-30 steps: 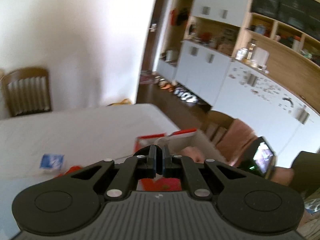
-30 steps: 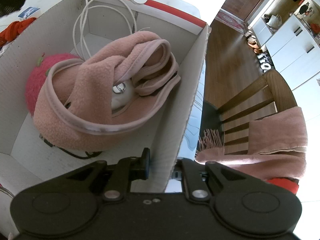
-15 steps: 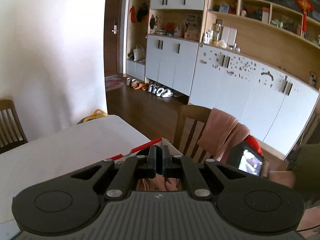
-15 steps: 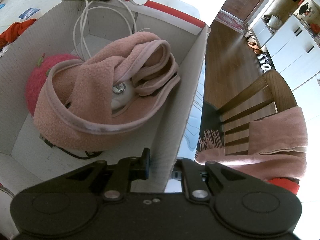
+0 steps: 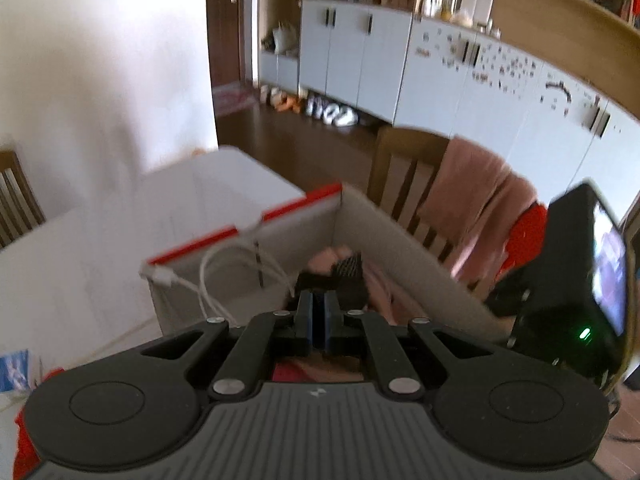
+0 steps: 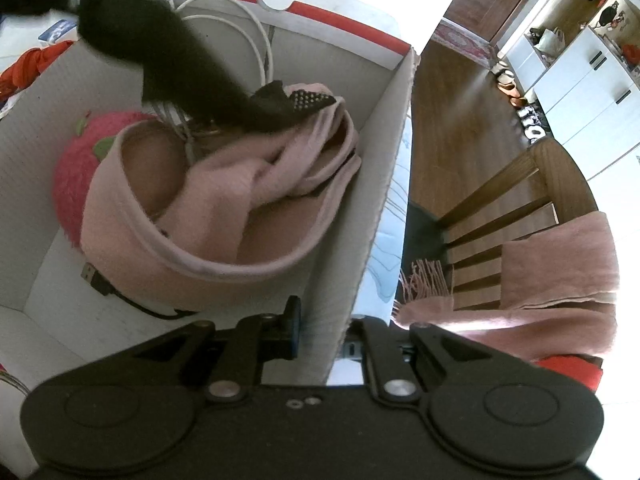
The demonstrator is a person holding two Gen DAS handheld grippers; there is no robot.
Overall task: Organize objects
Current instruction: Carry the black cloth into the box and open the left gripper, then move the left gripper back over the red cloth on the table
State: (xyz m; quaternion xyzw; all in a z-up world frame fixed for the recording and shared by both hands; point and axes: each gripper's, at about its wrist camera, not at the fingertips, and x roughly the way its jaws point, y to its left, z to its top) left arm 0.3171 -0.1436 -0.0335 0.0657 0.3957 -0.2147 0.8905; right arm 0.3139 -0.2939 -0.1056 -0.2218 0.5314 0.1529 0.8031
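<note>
A white cardboard box (image 6: 384,184) with a red rim stands on the table. In it lie a pink fleece scarf (image 6: 224,216), a pink plush strawberry (image 6: 76,176), a white cable (image 6: 256,36) and a black USB cable (image 6: 96,280). My left gripper (image 5: 319,312) is shut on a black studded cloth (image 5: 347,276) and holds it over the box; the cloth (image 6: 296,102) hangs onto the scarf in the right wrist view. My right gripper (image 6: 320,320) is shut on the box's right wall, one finger inside, one outside.
A wooden chair (image 6: 504,200) with a pink shawl (image 6: 560,276) stands right of the table. A red cloth (image 6: 36,60) and a small blue packet (image 5: 14,368) lie on the table left of the box. White cabinets (image 5: 440,72) line the far wall.
My left gripper has swung down over the box, bringing the black cloth onto the pink scarf. My right gripper has stayed clamped on the box wall.
</note>
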